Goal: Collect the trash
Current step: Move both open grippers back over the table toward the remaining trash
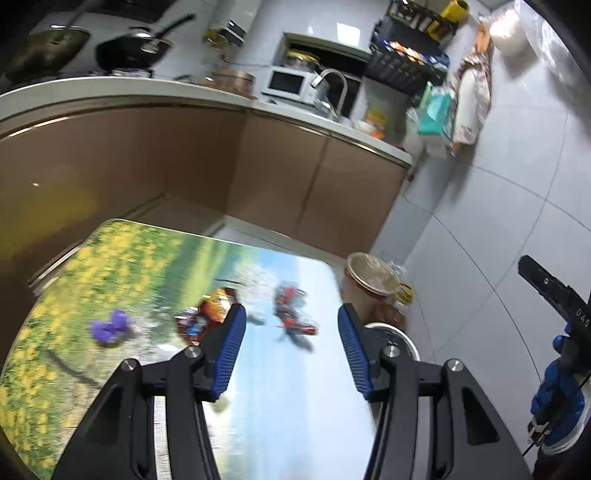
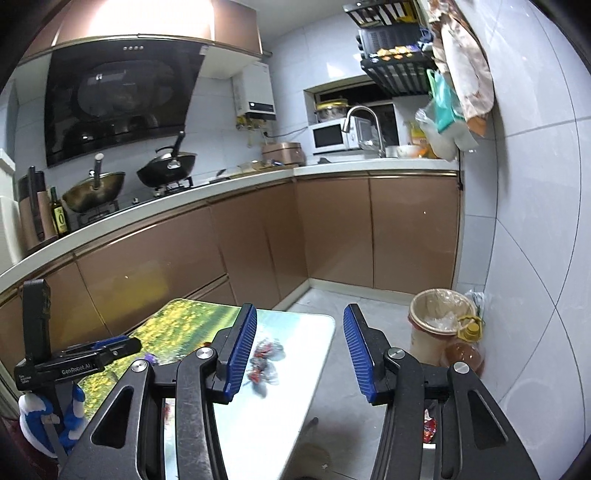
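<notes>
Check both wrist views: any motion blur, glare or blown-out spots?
Left wrist: heavy motion blur; the wrappers and purple scrap on the table are smeared, only the left gripper itself is sharp. Right wrist: mostly crisp, though the table wrappers are soft and the range hood light is blown out.

Motion blur smears the table's wrappers [image 1: 295, 314]; tong [image 2: 299, 352] partly hides them.
</notes>
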